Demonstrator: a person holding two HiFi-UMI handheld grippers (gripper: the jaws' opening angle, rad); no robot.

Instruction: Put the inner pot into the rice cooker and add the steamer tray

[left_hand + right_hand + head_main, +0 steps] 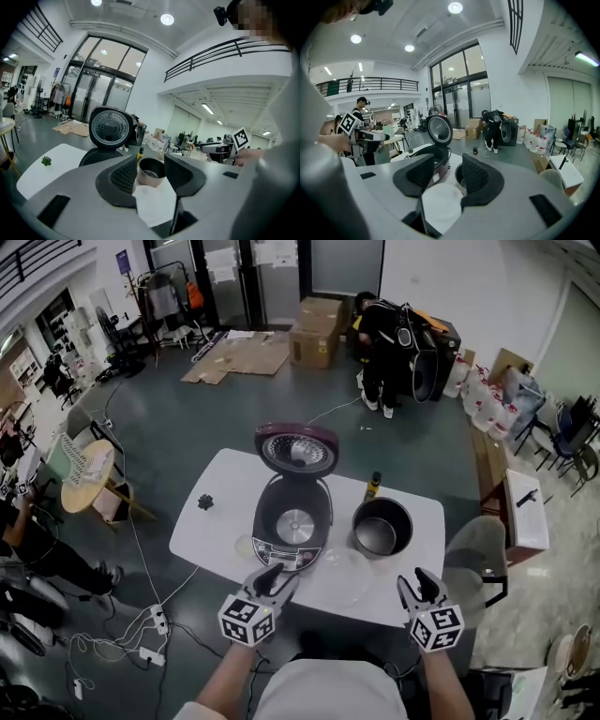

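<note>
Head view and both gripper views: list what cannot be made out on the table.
Steamer tray: head view, only a faint clear outline; shape unclear.
Pot: left gripper view, jaws cover both its sides.
Bottle: head view, label too small.
Rice cooker: head view, left gripper covers part of its front.

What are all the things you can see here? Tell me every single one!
table: one, white, middle of the grey floor.
rice cooker: one, dark red, lid up, middle of the table.
inner pot: one, black, on the table right of the rice cooker.
bottle: one, dark with a yellow cap, behind the inner pot.
leafy thing: one, green, table's left end.
clear round thing: one, see-through, in front of the inner pot; too faint to name.
cardboard boxes: at least two, brown, far floor.
person in black: one, beside the boxes.
left tool: one, grey, open, empty, near the rice cooker.
right tool: one, grey, open, empty, near the inner pot.
</note>
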